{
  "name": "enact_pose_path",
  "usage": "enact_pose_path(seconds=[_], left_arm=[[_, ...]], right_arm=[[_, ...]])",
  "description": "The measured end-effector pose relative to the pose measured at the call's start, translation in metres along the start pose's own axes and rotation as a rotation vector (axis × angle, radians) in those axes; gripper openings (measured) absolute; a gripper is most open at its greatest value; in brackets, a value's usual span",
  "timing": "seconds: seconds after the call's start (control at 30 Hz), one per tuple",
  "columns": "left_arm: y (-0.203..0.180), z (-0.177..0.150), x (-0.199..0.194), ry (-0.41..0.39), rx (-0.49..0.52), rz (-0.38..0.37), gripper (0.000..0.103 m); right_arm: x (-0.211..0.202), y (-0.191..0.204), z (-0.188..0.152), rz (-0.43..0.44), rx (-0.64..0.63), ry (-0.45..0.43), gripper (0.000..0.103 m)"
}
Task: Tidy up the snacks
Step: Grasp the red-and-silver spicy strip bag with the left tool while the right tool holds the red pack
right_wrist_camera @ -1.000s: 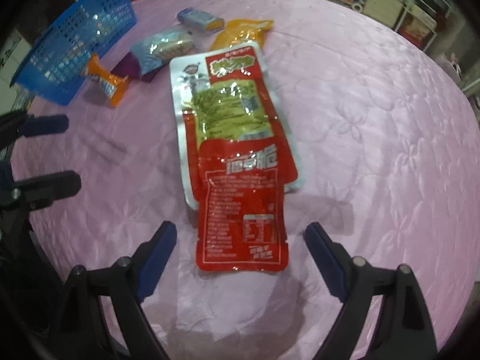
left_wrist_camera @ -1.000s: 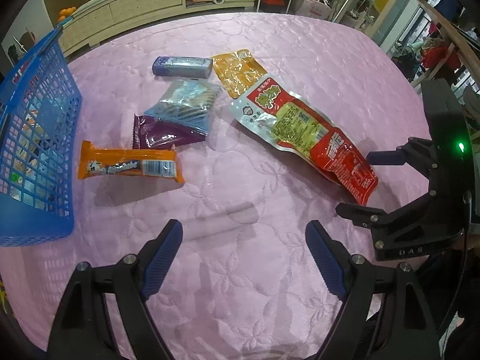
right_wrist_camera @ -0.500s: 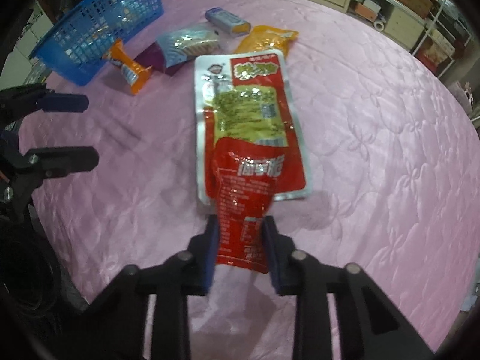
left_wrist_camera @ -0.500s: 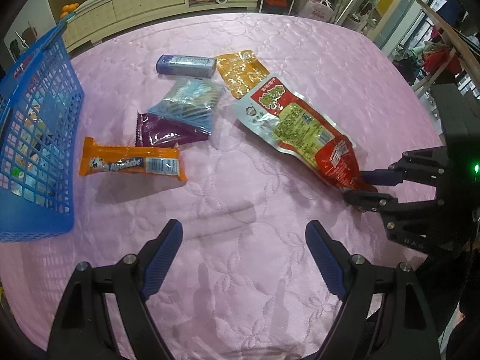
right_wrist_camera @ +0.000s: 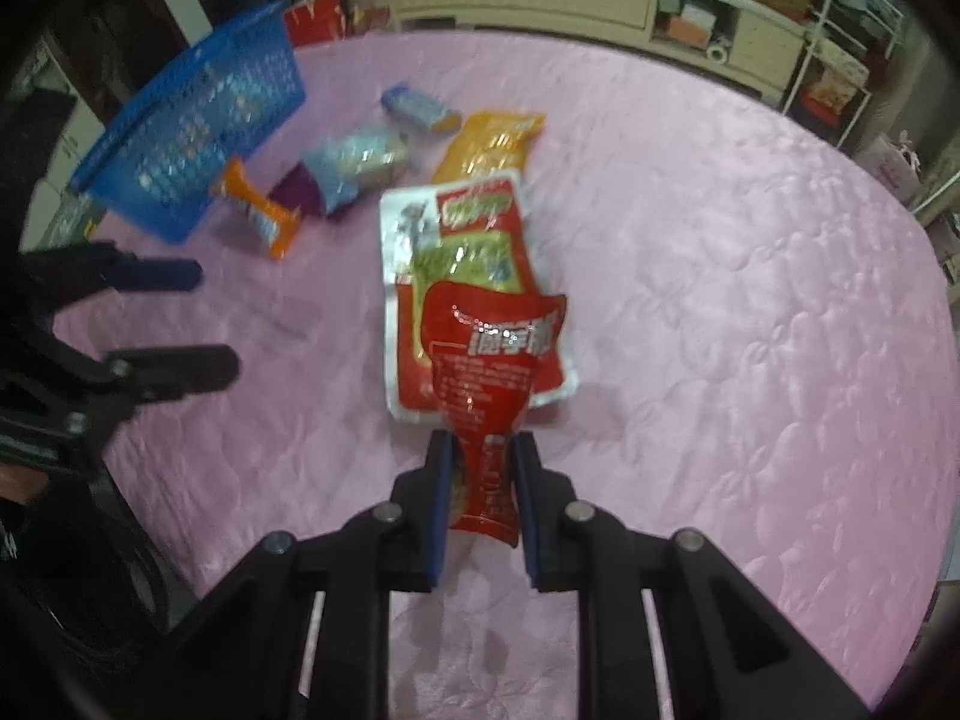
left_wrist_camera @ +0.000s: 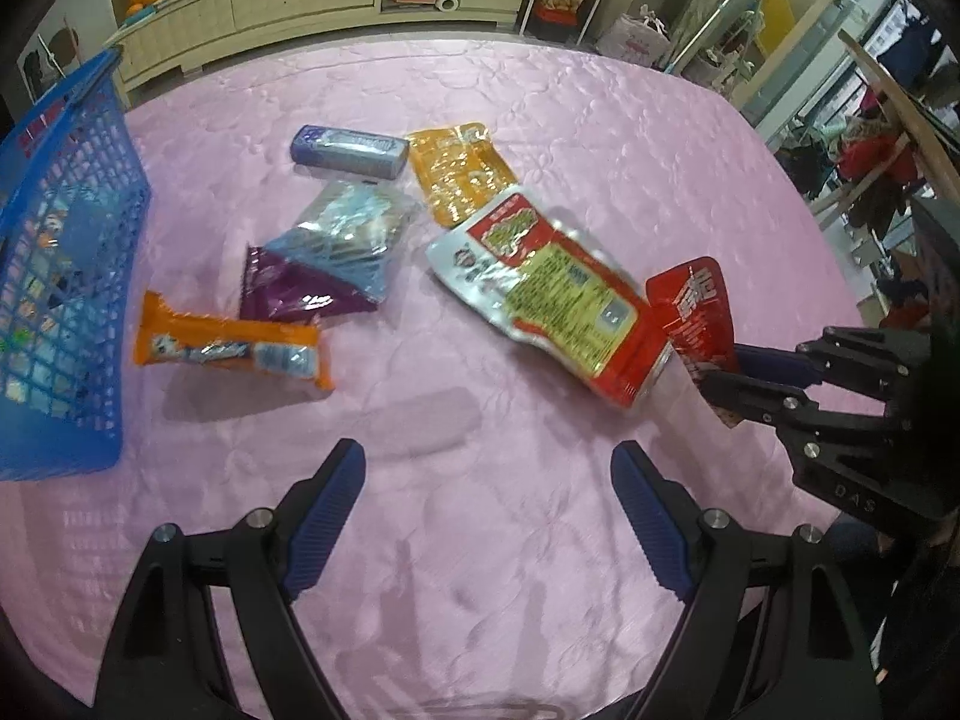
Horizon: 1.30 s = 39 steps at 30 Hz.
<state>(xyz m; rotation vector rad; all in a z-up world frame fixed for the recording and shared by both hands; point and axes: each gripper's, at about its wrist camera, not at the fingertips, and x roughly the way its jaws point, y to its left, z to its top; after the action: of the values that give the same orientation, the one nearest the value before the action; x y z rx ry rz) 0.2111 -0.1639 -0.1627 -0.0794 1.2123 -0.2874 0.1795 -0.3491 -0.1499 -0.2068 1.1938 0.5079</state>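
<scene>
Here, basket [left_wrist_camera: 66,276]: blue, holds packets, blurred.
Right gripper [right_wrist_camera: 480,462]: pinching red packet [right_wrist_camera: 486,372].
Left gripper [left_wrist_camera: 486,492]: fingers spread.

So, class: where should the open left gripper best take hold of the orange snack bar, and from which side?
Grip the orange snack bar across its narrow middle, coming from above with the left gripper. It lies flat, long axis sideways, edges clear of the purple packet.
</scene>
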Motion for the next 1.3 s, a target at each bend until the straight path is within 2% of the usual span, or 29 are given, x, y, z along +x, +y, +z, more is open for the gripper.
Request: enact_pose_path(seconds=[0.17, 0.33, 0.43, 0.57, 0.67, 0.73, 0.83, 1.03, 1.17, 1.3], left_arm=[[-0.003, 0.015, 0.020, 0.013, -0.071, -0.041, 0.082], [-0.007, 0.025, 0.042, 0.031, -0.136, -0.067, 0.082], [-0.015, 0.029, 0.054, 0.046, -0.138, -0.072, 0.074], [-0.021, 0.035, 0.065, 0.044, -0.169, -0.070, 0.071], [-0.027, 0.040, 0.066, 0.034, -0.165, -0.064, 0.060], [-0.029, 0.045, 0.067, 0.035, -0.155, -0.056, 0.039], [-0.035, 0.049, 0.071, 0.042, -0.127, -0.021, 0.014], [-0.036, 0.049, 0.068, 0.021, -0.113, -0.016, 0.003], [-0.047, 0.045, 0.050, -0.030, -0.026, 0.008, 0.001], [-0.051, 0.042, 0.030, -0.077, 0.019, 0.018, 0.000]], right_arm=[[-0.004, -0.020, 0.005, -0.049, 0.069, -0.032, 0.024], [-0.001, -0.035, 0.013, -0.053, 0.113, -0.063, 0.024], [0.003, -0.041, 0.016, -0.064, 0.122, -0.072, 0.024], [0.005, -0.050, 0.015, -0.042, 0.152, -0.089, 0.024], [0.007, -0.057, 0.013, -0.024, 0.170, -0.094, 0.024], [0.008, -0.058, 0.012, -0.015, 0.176, -0.095, 0.024], [0.010, -0.060, 0.011, -0.004, 0.187, -0.096, 0.024], [0.011, -0.054, 0.011, 0.000, 0.185, -0.088, 0.024], [0.006, -0.048, 0.012, -0.004, 0.180, -0.093, 0.024], [-0.003, -0.037, 0.012, 0.001, 0.175, -0.105, 0.024]])
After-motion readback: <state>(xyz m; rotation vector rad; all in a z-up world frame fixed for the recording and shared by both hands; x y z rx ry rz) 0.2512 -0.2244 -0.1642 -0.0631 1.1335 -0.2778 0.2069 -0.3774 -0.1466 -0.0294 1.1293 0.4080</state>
